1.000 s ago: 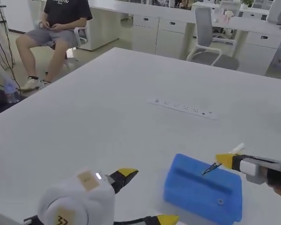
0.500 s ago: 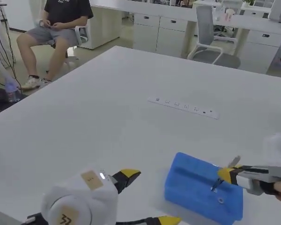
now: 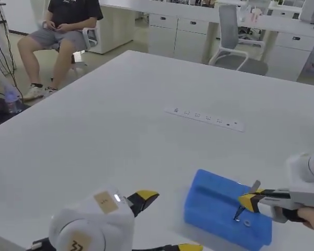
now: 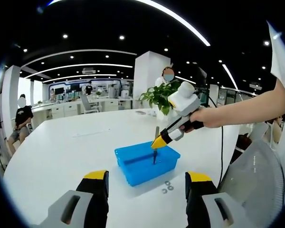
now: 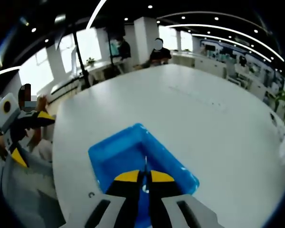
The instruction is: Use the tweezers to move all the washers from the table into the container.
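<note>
A blue container stands on the white table near its front edge. My right gripper comes in from the right, shut on thin metal tweezers whose tip points down into the container. A small washer lies inside on the bottom. In the left gripper view, three washers lie on the table just in front of the container, below the right gripper. My left gripper hovers open at the lower left, holding nothing. Whether the tweezers grip a washer I cannot tell.
A white power strip lies flat across the middle of the table. A person sits on a chair beyond the far left corner. Office chairs and desks stand behind.
My right gripper has moved nearer and lower, bringing the tweezers tip from above the container's far rim down inside it. The left gripper has barely moved.
</note>
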